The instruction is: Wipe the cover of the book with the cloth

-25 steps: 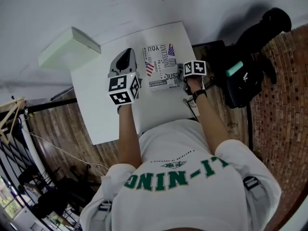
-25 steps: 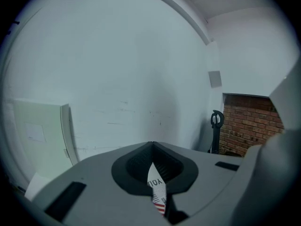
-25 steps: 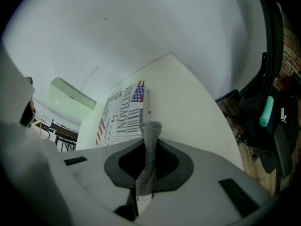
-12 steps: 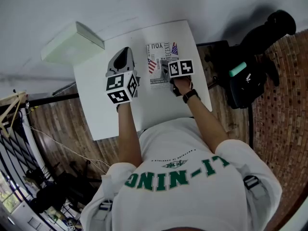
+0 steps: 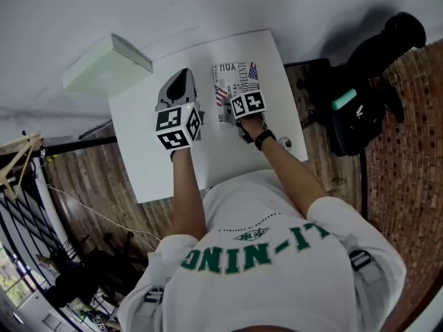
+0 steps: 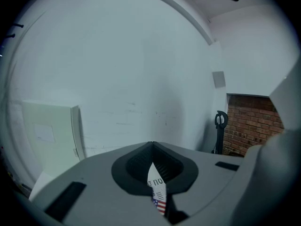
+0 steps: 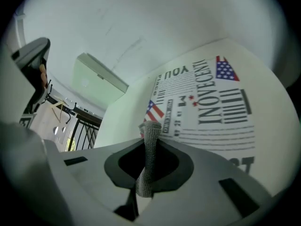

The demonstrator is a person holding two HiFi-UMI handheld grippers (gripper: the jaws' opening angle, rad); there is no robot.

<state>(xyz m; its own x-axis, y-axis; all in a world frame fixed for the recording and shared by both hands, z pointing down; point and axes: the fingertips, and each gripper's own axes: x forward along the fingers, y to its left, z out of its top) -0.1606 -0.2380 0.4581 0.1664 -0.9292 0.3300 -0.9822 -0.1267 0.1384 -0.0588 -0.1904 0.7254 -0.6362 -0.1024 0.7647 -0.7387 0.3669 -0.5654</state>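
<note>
The book (image 5: 239,78) lies flat on the white table (image 5: 145,164), its cover printed in black type with small flags (image 7: 211,98). My right gripper (image 5: 234,104) rests over the near left part of the cover, shut on a grey knitted cloth (image 7: 149,154) that stands up between its jaws (image 7: 149,131). My left gripper (image 5: 183,76) lies on the table just left of the book, pointing at the wall. Its jaws (image 6: 153,147) are closed to a slit, and a sliver of the printed cover (image 6: 157,187) shows through it.
A pale green box (image 5: 107,64) sits at the table's far left corner, also seen as a green box (image 7: 99,81) and a green box (image 6: 47,135). A black bag (image 5: 353,109) stands on the brick floor to the right. A small round object (image 5: 284,142) lies near the right table edge.
My right gripper has slid left with the cloth, from the book's right edge to its near left part. The left gripper has stayed put.
</note>
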